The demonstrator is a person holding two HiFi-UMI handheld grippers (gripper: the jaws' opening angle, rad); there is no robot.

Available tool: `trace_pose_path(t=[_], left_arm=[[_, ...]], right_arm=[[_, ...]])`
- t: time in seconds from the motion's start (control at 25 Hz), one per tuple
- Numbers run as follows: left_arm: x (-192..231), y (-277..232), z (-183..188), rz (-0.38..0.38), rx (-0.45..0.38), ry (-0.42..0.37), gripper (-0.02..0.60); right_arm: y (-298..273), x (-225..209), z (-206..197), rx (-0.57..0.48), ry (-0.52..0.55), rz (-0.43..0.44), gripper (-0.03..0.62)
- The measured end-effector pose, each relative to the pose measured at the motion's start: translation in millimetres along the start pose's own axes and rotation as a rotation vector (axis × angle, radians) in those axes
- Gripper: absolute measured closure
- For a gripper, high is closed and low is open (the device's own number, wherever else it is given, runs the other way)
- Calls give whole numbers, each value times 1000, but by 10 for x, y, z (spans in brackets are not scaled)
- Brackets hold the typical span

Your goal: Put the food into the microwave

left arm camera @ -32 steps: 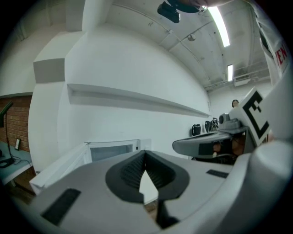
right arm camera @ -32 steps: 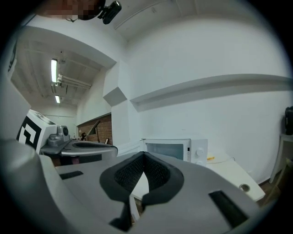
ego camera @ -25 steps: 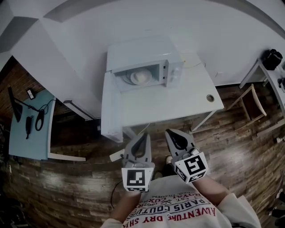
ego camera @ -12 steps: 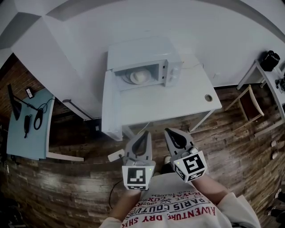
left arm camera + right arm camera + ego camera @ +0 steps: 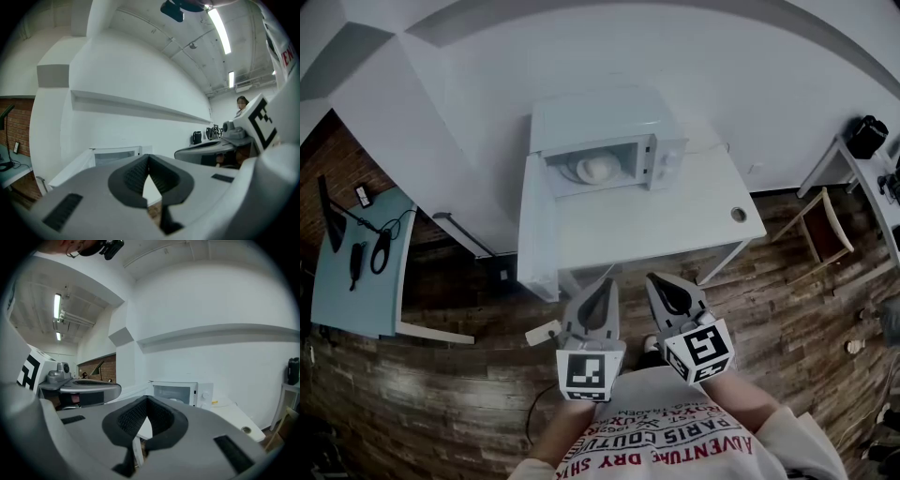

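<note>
Food (image 5: 596, 167) sits inside the open microwave (image 5: 600, 117) at upper centre; left gripper (image 5: 606, 282) and right gripper (image 5: 657, 279) are both closed, empty.

White tabletop (image 5: 675, 220) straight ahead of the left tongs (image 5: 605, 283) and right tongs (image 5: 659, 279), with a round cable hole (image 5: 739, 214) near its right corner. Plain white wall (image 5: 694, 56) behind, crossed by a raised horizontal band (image 5: 140, 108). Dark wood-plank floor (image 5: 441, 412) beneath. Well left of the tongs: pale blue desk (image 5: 342, 300) beside a brick wall section (image 5: 337, 155). Well right of the tongs: wooden chair (image 5: 825, 225) next to a second white table (image 5: 872, 178). Overhead: strip lights (image 5: 220, 28) on a white ceiling.
</note>
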State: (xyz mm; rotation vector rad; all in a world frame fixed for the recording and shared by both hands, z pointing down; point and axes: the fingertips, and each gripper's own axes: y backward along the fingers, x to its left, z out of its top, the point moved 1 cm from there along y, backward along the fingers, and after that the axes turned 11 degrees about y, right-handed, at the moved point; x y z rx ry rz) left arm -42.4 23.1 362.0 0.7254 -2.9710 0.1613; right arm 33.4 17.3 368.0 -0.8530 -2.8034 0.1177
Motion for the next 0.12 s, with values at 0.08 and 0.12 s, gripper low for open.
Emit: trace_pose_path(t=[0.08,0.12], left_arm=[[25,13,2,6,2,9,577],[38,20,3,10,4,16,577]], right_arm=[[-20,8,-10,-1,-13,2,583],[-30,12,-16,-1,-19,3,583]])
